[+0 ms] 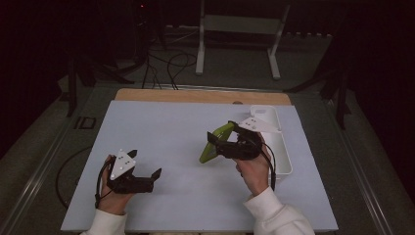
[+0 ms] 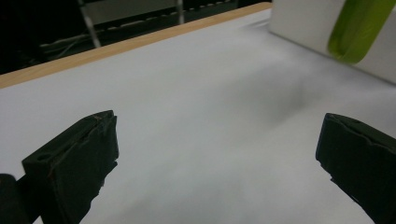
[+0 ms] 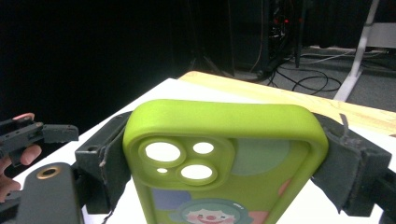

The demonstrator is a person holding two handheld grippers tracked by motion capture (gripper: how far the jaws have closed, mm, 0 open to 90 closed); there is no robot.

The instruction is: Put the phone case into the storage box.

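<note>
A lime-green phone case (image 1: 208, 152) with camera cut-outs and a clown picture (image 3: 224, 140) is held tilted above the mat. My right gripper (image 1: 221, 138) is shut on it, its black pads pressing the case's two long sides (image 3: 226, 156). My left gripper (image 1: 144, 164) rests low at the mat's front left, apart from the case. Its jaws stand wide open with only bare mat between them (image 2: 217, 130). The lower end of the case (image 2: 357, 28) hangs at the top right of the left gripper view.
A white oblong tray (image 1: 281, 147) lies along the mat's right edge, just behind the right hand. The pale mat (image 1: 166, 127) covers a wooden table whose far edge (image 1: 195, 95) shows. Beyond it stand a white frame (image 1: 240, 24) and floor cables.
</note>
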